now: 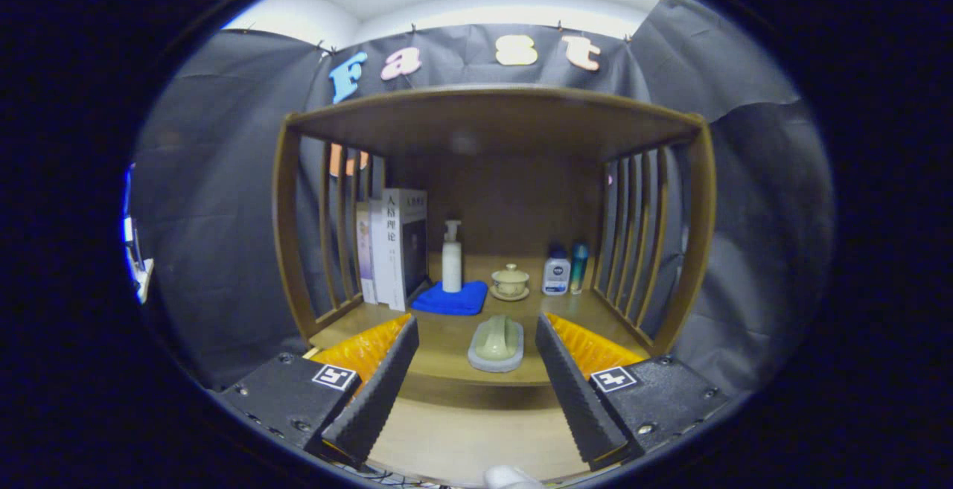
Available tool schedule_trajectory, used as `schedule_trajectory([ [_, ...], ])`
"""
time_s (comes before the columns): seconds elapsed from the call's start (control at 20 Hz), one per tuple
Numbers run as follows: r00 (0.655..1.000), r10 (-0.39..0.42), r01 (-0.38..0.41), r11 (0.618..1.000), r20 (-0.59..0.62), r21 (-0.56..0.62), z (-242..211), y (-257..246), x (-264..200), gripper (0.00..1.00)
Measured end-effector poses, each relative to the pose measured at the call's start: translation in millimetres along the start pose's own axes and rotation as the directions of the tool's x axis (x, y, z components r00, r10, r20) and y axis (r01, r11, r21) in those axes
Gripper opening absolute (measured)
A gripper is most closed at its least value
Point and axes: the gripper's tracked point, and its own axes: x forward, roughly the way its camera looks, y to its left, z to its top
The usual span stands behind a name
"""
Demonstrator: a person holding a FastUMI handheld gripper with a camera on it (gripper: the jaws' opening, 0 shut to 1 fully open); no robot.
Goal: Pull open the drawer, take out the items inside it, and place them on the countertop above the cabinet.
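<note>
Tool (476, 370) fingers spread wide, gripping nothing; pale green soap dish (496, 343) rests on the tabletop (447, 340) at twelve o'clock.

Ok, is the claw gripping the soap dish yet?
No, the claw is open, and the soap dish sits on the countertop untouched between its fingers.

Two books (394, 247), three bottles (451, 258) (one pump), one cloth (451, 300)
</note>
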Motion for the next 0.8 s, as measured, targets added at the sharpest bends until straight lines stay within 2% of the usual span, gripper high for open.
schedule_trajectory([
  [0.3, 0.999, -0.004, 0.005, 1.0, 0.046, -0.02, -39, 13, -52, 1.0],
  [0.5, 0.999, -0.012, 0.012, 1.0, 0.037, 0.001, -77, 12, -79, 0.99],
  [0.7, 0.999, -0.051, 0.051, 0.999, -0.001, -0.017, -129, 0, -98, 1.0],
  [0.8, 0.998, -0.037, 0.038, 0.999, -0.042, 0.012, -158, 5, -105, 1.0],
])
